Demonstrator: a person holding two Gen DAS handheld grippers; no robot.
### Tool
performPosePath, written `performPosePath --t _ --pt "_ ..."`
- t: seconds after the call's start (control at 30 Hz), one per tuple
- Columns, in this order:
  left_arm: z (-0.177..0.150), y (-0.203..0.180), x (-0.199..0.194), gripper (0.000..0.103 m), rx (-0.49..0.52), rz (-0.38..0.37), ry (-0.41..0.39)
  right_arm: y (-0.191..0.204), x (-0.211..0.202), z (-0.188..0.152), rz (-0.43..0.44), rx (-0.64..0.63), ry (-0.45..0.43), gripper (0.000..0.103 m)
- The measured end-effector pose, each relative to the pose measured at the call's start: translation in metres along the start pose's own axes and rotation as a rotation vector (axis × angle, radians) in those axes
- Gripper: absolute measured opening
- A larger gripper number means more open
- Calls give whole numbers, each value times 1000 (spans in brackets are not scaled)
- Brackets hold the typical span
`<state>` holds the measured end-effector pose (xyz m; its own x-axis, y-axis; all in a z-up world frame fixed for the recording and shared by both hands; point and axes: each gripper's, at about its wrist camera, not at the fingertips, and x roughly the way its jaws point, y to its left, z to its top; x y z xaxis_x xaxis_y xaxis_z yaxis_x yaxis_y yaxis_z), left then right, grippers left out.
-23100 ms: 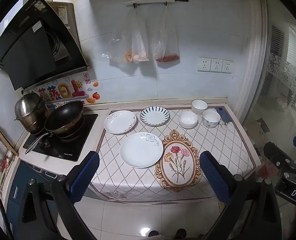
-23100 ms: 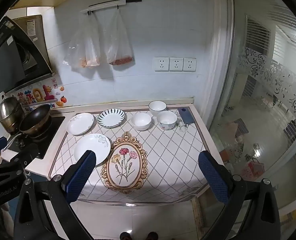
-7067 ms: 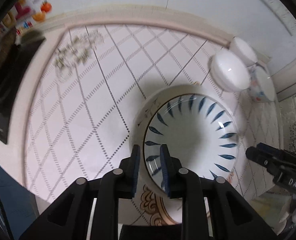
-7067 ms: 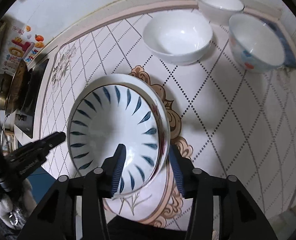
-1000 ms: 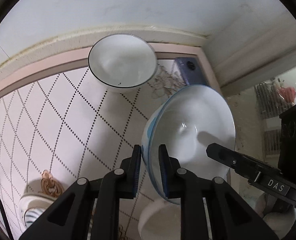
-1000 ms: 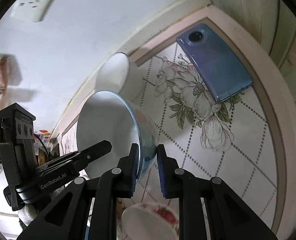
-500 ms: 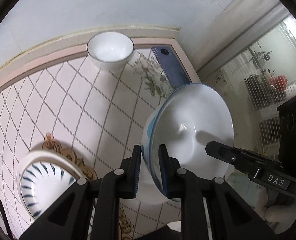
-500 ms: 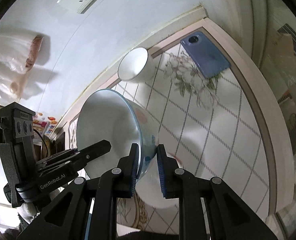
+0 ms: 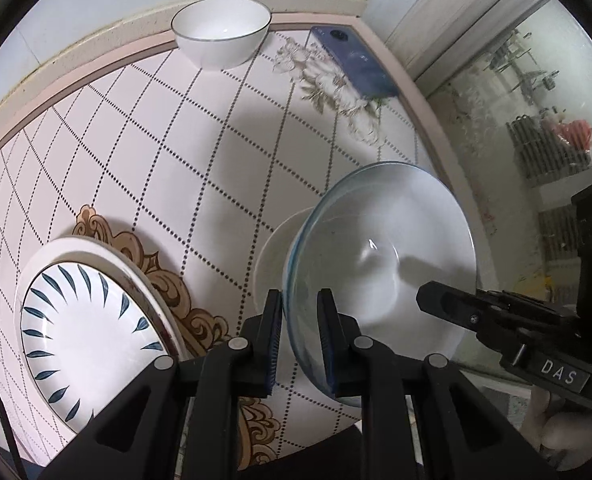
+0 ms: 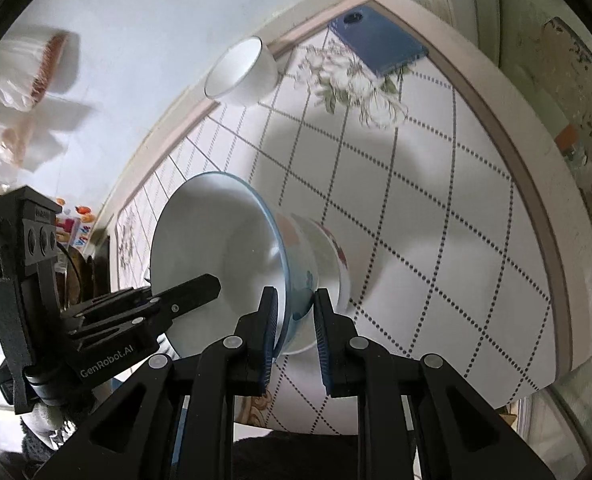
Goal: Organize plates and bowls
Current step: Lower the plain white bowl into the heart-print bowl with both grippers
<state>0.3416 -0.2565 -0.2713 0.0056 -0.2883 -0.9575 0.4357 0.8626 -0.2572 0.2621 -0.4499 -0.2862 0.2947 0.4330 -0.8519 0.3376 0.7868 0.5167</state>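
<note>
My left gripper (image 9: 299, 340) and my right gripper (image 10: 294, 338) are both shut on opposite rims of a blue-rimmed bowl (image 9: 379, 264), also seen in the right wrist view (image 10: 224, 256). The bowl hangs tilted just over a plain white bowl (image 9: 274, 252) on the counter; I cannot tell if they touch. A blue-leaf plate (image 9: 84, 340) lies on a stack of plates at the left. Another white bowl (image 9: 222, 38) stands by the back wall, and shows in the right wrist view (image 10: 242, 74).
A blue phone (image 9: 353, 62) lies at the back right corner of the counter. An ornate flower mat (image 9: 176, 292) lies under the plate stack. The counter's right edge (image 10: 543, 216) drops off to the floor. Plastic bags (image 10: 20, 92) hang on the wall.
Both grippers have carried the blue-rimmed bowl back toward the front of the counter and lower, over the plain white bowl. The back bowl and phone now look farther away.
</note>
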Motion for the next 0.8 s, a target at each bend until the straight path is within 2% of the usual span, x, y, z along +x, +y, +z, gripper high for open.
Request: performPosePath --t 0.23,0.8 --pt "-7 6 14 16 10 62 39 1 22 -3 -12 -8 36 20" --pt "-2 -4 26 16 61 148 44 3 39 1 -68 -24 73 20"
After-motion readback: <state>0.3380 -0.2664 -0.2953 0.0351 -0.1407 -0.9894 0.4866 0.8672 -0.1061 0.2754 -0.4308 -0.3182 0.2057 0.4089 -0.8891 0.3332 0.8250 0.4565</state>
